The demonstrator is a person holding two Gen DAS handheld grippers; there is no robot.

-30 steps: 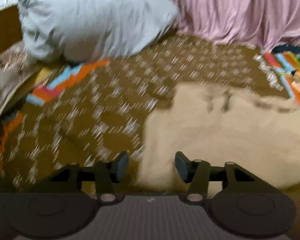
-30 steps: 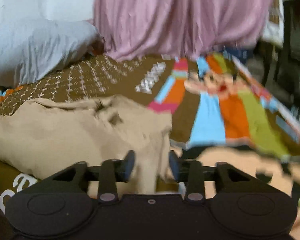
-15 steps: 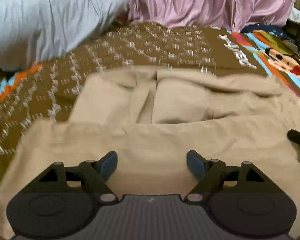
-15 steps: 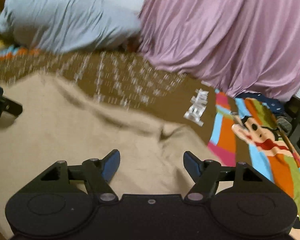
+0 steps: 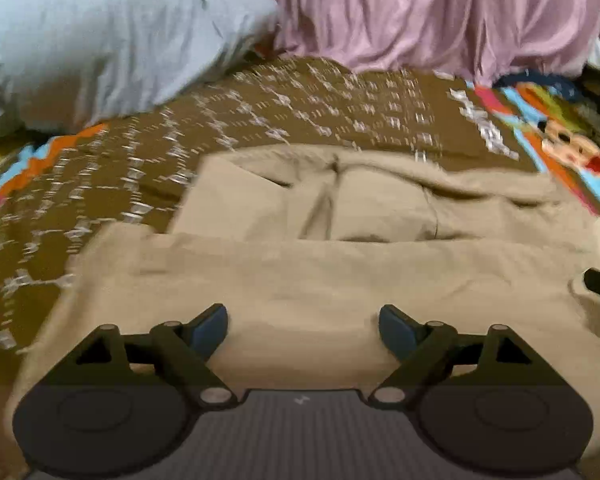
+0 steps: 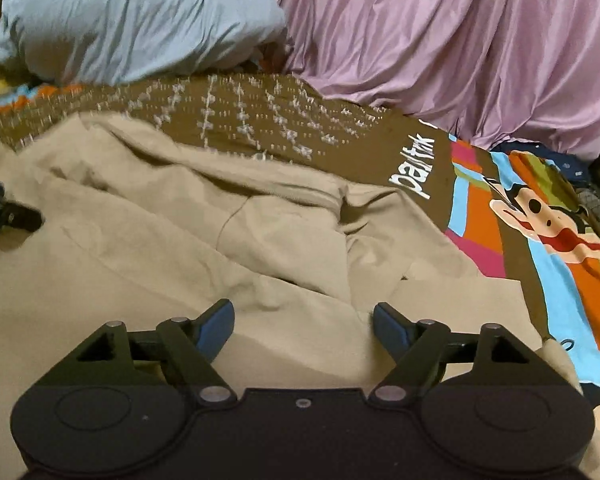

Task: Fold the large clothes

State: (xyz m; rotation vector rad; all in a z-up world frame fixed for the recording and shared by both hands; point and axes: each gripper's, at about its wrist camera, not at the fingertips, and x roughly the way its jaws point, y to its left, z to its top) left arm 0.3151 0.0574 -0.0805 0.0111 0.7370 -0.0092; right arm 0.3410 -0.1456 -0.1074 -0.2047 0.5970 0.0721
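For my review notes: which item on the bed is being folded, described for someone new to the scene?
On the brown patterned bedspread, before the pink curtain, lies the beige garment. It is plain tan, unlike the grey-blue pillow behind.

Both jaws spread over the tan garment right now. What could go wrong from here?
1. The tan garment has stacked layers and ridges near the right hand-held gripper, whose jaws are opening; closing there may pinch one layer only.
2. The left hand-held gripper, also opening, sits over flat cloth with no edge between its fingers, so it may slip.
3. A deep pinch might also catch the patterned bedspread.
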